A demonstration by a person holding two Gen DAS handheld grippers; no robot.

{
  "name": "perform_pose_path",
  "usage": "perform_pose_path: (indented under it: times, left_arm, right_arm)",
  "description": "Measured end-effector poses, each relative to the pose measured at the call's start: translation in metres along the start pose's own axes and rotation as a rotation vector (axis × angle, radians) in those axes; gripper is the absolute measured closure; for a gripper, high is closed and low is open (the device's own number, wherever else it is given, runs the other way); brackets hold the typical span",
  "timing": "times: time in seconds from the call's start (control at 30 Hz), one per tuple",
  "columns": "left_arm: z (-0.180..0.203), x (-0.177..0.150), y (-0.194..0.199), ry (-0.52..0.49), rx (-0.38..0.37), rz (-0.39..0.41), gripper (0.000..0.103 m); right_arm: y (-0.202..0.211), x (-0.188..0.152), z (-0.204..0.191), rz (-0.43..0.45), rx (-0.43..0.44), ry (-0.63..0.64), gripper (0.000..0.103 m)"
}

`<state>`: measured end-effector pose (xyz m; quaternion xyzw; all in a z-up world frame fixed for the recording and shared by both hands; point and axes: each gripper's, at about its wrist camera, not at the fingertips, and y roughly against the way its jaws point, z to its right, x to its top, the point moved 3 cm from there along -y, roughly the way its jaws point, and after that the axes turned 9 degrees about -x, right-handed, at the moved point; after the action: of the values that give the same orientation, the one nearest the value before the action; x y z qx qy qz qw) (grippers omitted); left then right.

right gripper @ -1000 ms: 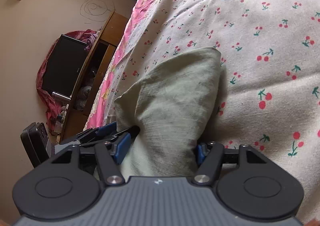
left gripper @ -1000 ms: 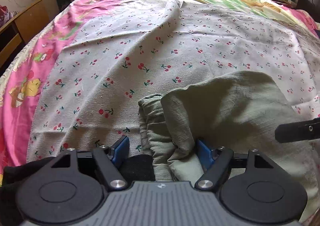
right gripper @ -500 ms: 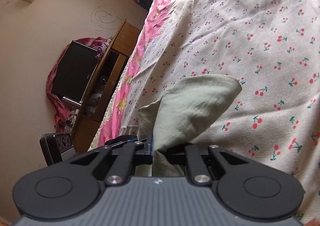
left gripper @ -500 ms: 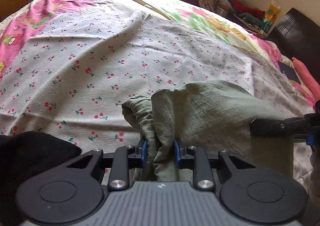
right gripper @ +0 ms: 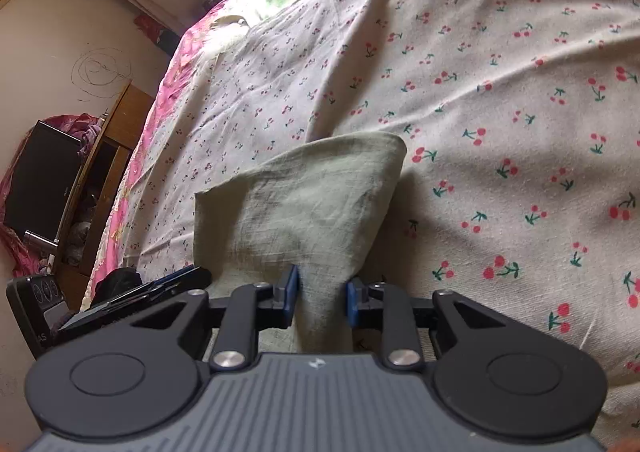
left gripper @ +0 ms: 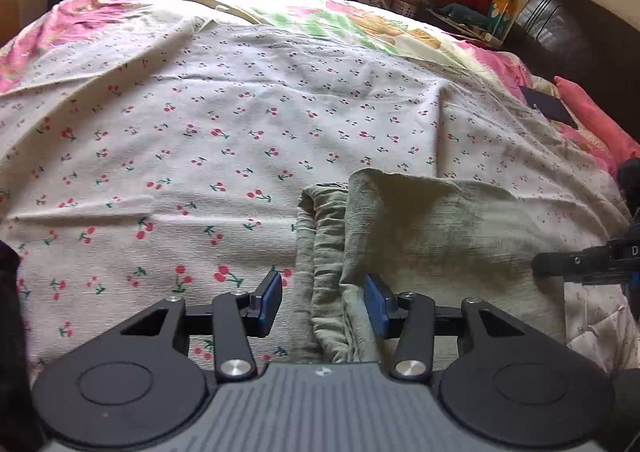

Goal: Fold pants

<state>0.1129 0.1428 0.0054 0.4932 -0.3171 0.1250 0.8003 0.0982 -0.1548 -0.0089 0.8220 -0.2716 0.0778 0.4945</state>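
The olive-green pants [left gripper: 420,236] lie folded into a small bundle on the cherry-print sheet [left gripper: 200,140]. My left gripper [left gripper: 322,302] is open, its blue pads apart on either side of the bundle's gathered left edge. In the right wrist view the pants [right gripper: 304,204] rise as a flat folded flap. My right gripper [right gripper: 320,298] has its jaws partly apart around the near end of the cloth, and the pads look slack on it. The right gripper's finger [left gripper: 580,264] shows at the right edge of the left wrist view.
The bed carries a pink floral cover [left gripper: 60,12] under the sheet. A dark headboard [left gripper: 568,36] and a pink pillow [left gripper: 592,112] are at the right. A wooden cabinet [right gripper: 108,156] with a dark screen [right gripper: 36,176] stands beside the bed.
Both grippers were shut on the pants half a second ago and have now opened. The pants have dropped back onto the sheet.
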Motion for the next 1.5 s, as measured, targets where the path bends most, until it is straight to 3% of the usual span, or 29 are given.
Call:
perform_pose_path:
  times: [0.07, 0.13, 0.2, 0.27, 0.3, 0.37, 0.53, 0.57, 0.6, 0.63, 0.67, 0.7, 0.8, 1.0, 1.07, 1.17, 1.23, 1.3, 1.4, 1.5]
  left_arm:
    - [0.005, -0.007, 0.021, -0.051, 0.079, 0.026, 0.041]
    - [0.011, -0.017, 0.036, -0.064, 0.084, 0.044, 0.040]
    - [0.023, -0.030, 0.044, -0.060, 0.050, 0.055, 0.037]
    - [0.035, -0.041, 0.044, -0.054, 0.023, 0.061, 0.037]
    - [0.042, -0.046, 0.042, -0.054, 0.004, 0.062, 0.036]
    - [0.050, -0.054, 0.038, -0.053, -0.014, 0.063, 0.033]
    - [0.046, -0.066, 0.023, -0.024, 0.055, 0.056, 0.028]
    - [0.043, -0.065, 0.023, -0.009, 0.047, 0.059, 0.029]
    - [0.039, -0.065, 0.024, 0.006, 0.031, 0.067, 0.038]
    - [0.036, -0.064, 0.025, 0.014, 0.009, 0.072, 0.046]
    - [0.034, -0.064, 0.027, 0.018, -0.002, 0.078, 0.061]
    - [0.033, -0.064, 0.030, 0.018, -0.006, 0.087, 0.067]
    - [0.031, -0.063, 0.039, 0.020, -0.059, 0.120, 0.075]
    - [0.024, -0.055, 0.059, 0.049, -0.104, 0.195, 0.077]
    - [0.012, -0.055, 0.061, 0.080, -0.086, 0.202, 0.077]
    - [-0.006, -0.063, 0.045, 0.108, -0.030, 0.124, 0.076]
    - [-0.011, -0.073, 0.032, 0.117, -0.004, 0.054, 0.076]
    - [-0.009, -0.080, 0.035, 0.110, -0.002, 0.039, 0.073]
    - [-0.008, -0.081, 0.050, 0.095, 0.023, 0.060, 0.065]
    - [-0.007, -0.077, 0.067, 0.064, 0.094, 0.092, 0.065]
  right_arm:
    - [0.020, 0.003, -0.006, 0.082, -0.092, 0.114, 0.071]
    - [0.036, 0.005, -0.020, 0.177, -0.200, 0.215, 0.070]
    - [0.045, 0.008, -0.037, 0.223, -0.181, 0.272, 0.068]
    - [0.042, 0.010, -0.062, 0.230, -0.119, 0.322, 0.051]
    - [0.033, 0.011, -0.076, 0.211, -0.093, 0.342, 0.036]
    - [0.000, 0.012, -0.102, 0.134, -0.057, 0.341, 0.033]
    - [-0.066, 0.007, -0.139, -0.006, -0.067, 0.288, 0.034]
    - [-0.074, 0.005, -0.145, -0.001, -0.094, 0.305, 0.036]
    - [-0.080, 0.005, -0.150, 0.011, -0.133, 0.328, 0.039]
    - [-0.088, 0.003, -0.152, 0.017, -0.191, 0.351, 0.055]
    - [-0.093, 0.002, -0.152, 0.008, -0.225, 0.357, 0.069]
    - [-0.094, 0.003, -0.149, -0.006, -0.230, 0.348, 0.087]
    - [-0.077, 0.009, -0.145, 0.000, -0.187, 0.303, 0.097]
    - [-0.054, 0.020, -0.169, 0.052, -0.132, 0.288, 0.098]
    - [-0.059, 0.022, -0.177, 0.059, -0.122, 0.294, 0.098]
    - [-0.092, 0.017, -0.181, 0.034, -0.133, 0.286, 0.094]
    - [-0.126, 0.009, -0.176, -0.046, -0.170, 0.298, 0.087]
    - [-0.142, -0.002, -0.172, -0.100, -0.139, 0.288, 0.089]
    - [-0.122, -0.004, -0.176, -0.060, -0.112, 0.303, 0.085]
    - [-0.073, 0.004, -0.173, 0.036, -0.041, 0.295, 0.075]
